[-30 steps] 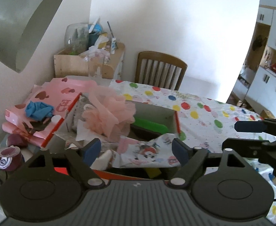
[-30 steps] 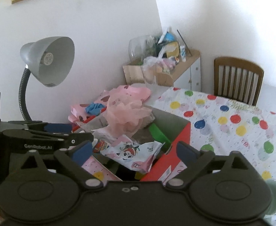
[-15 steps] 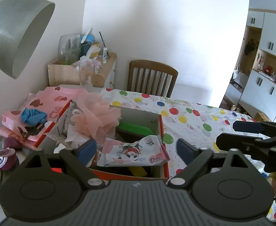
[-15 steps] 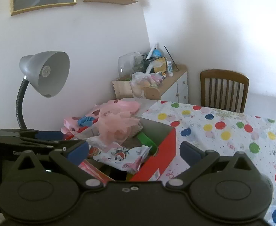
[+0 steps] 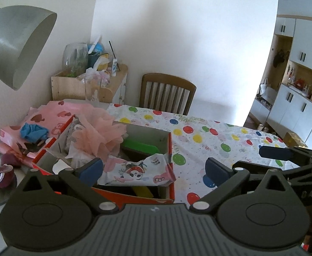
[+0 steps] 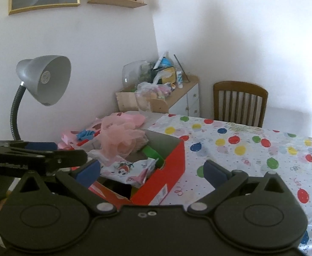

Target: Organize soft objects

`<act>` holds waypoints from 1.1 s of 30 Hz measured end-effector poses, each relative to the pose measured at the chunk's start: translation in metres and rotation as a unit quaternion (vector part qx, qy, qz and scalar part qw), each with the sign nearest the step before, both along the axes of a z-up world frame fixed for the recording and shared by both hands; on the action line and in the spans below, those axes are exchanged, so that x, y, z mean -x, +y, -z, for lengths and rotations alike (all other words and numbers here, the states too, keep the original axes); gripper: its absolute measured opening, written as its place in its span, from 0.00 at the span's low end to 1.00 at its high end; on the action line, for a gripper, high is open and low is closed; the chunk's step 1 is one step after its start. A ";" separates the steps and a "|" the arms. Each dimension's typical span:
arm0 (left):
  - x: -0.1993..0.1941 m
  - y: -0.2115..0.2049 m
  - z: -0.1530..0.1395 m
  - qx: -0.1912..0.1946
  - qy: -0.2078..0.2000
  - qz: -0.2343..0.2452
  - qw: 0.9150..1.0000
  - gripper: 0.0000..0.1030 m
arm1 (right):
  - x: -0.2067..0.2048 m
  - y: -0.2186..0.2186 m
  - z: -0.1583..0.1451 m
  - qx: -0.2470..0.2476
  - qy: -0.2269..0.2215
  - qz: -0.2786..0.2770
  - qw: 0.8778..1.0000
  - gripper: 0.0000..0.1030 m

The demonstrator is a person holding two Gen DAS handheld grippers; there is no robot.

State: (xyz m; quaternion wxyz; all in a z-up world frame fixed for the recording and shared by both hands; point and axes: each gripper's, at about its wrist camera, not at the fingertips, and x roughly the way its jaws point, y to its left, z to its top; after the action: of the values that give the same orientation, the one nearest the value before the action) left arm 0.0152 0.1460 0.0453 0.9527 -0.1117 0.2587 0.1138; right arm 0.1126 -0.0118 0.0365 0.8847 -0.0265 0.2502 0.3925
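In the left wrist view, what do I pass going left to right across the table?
Blue cloth → pink tulle puff → cartoon-print fabric draped on the red box → polka-dot tablecloth → right gripper.

White walls, wooden chair (image 5: 167,93), grey lamp (image 6: 44,79)

Legible text is sparse. Right gripper (image 5: 283,160) body, seen at the right edge of the left wrist view, shows white letters "DAS", partly cut off. Left gripper (image 6: 34,152) side, seen in the right wrist view, carries a white printed brand line too blurred to read; print on the red box (image 6: 166,175) label is too small.
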 end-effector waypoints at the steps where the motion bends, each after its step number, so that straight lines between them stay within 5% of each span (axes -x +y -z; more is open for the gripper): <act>1: 0.001 -0.001 -0.001 -0.001 -0.001 0.000 1.000 1.00 | 0.000 -0.002 0.000 -0.001 -0.001 0.007 1.000 1.00; 33: 0.001 -0.012 0.006 0.003 0.011 0.006 1.000 1.00 | -0.003 -0.010 0.009 0.007 0.011 0.035 0.999 1.00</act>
State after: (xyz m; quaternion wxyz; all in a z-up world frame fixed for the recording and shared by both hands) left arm 0.0142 0.1337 0.0389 0.9503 -0.1113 0.2700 0.1082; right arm 0.1151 -0.0216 0.0277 0.8946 -0.0194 0.2639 0.3601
